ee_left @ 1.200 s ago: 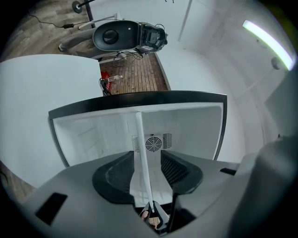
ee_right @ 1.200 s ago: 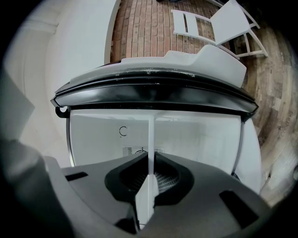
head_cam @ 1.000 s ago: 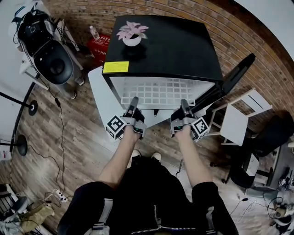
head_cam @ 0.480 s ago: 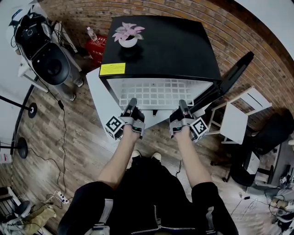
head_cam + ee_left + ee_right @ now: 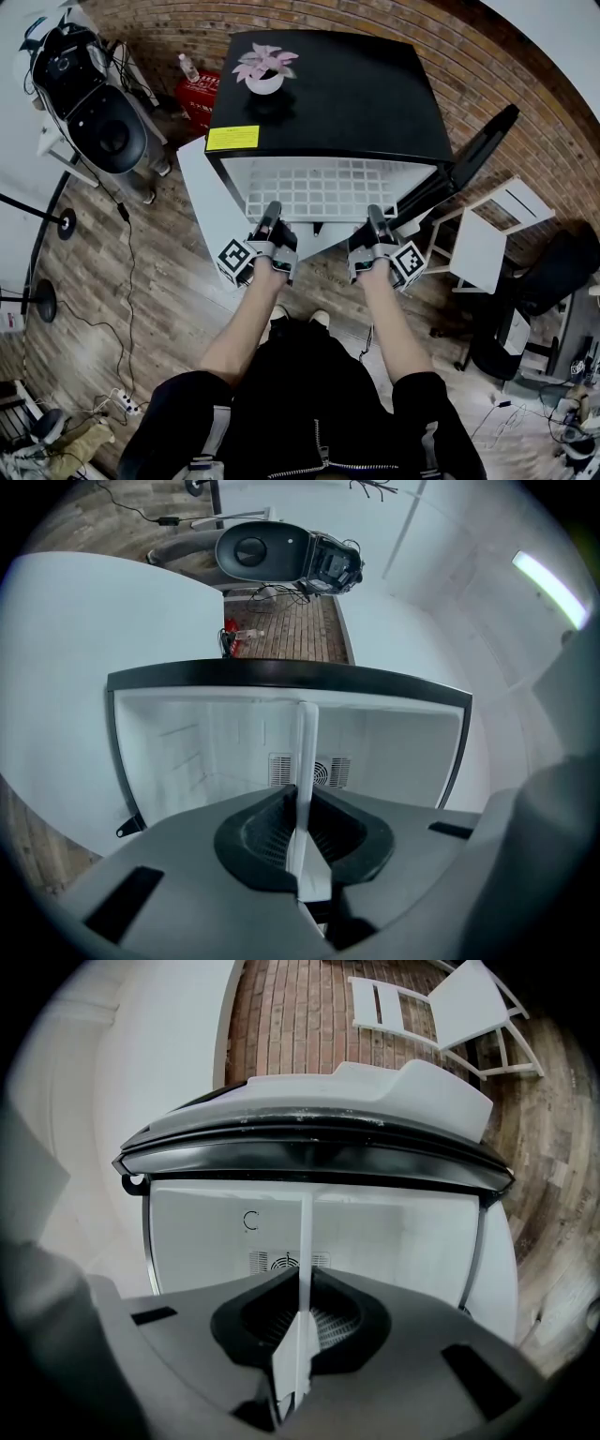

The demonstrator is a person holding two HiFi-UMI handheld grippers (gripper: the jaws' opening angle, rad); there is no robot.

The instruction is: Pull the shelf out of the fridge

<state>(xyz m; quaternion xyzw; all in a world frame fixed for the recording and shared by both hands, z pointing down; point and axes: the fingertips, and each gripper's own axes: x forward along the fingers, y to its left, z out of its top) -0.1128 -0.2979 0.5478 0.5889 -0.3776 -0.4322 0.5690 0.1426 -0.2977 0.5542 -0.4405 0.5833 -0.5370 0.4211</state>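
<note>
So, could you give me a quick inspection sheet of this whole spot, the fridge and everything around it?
Surface: wood floor; the black fridge carries a potted plant on top.
Job's things: the fridge stands open; the white wire shelf juts out past its front.
Clutter: red box and bottle beside the fridge.
Grippers: left gripper and right gripper, each shut on the shelf's front edge.
Cables: a cable trails over the floor toward a power strip.
Surroundings: brick wall, white folding chair, black round device at left.
</note>
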